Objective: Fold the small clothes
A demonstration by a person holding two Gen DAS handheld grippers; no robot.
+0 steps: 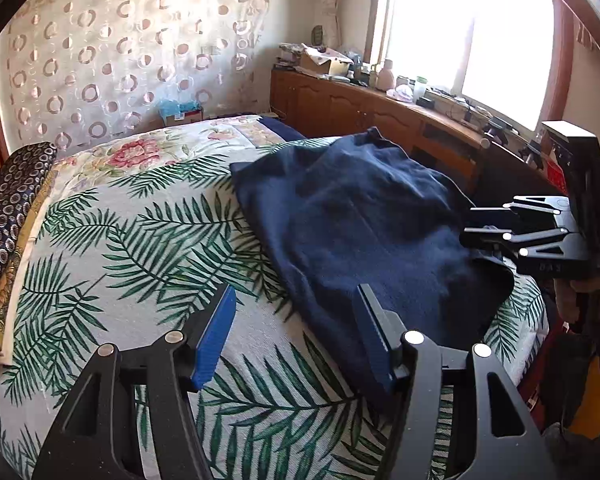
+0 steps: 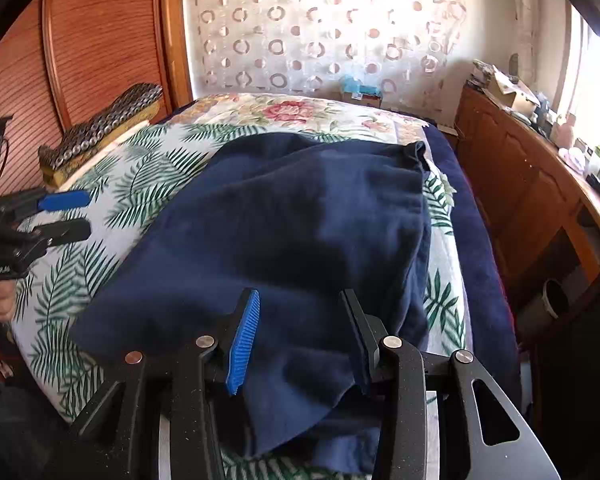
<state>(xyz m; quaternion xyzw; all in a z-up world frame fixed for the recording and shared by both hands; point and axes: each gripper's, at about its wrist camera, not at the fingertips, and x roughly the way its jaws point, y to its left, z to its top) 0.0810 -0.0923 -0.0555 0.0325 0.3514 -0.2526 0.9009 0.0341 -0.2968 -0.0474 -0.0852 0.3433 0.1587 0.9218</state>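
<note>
A dark navy garment [image 1: 360, 220] lies rumpled on the right half of a bed with a palm-leaf spread [image 1: 140, 240]. My left gripper [image 1: 296, 320] is open above the spread at the garment's near left edge; its right finger hangs over the cloth and nothing is pinched. At the garment's right edge my right gripper [image 1: 484, 228] comes in from the side. In the right wrist view the navy garment [image 2: 280, 220] fills the middle. There my right gripper [image 2: 300, 340] stands open with a loose fold of cloth between its jaws, untouched by the pads. My left gripper [image 2: 82, 216] is at the far left, open.
Folded patterned bedding [image 1: 8, 220] is stacked at the bed's left side, against a wooden panel [image 2: 80, 40]. A cluttered wooden cabinet [image 1: 360, 100] runs under the bright window on the right. A grey bin [image 2: 556, 300] stands in the gap between bed and cabinet.
</note>
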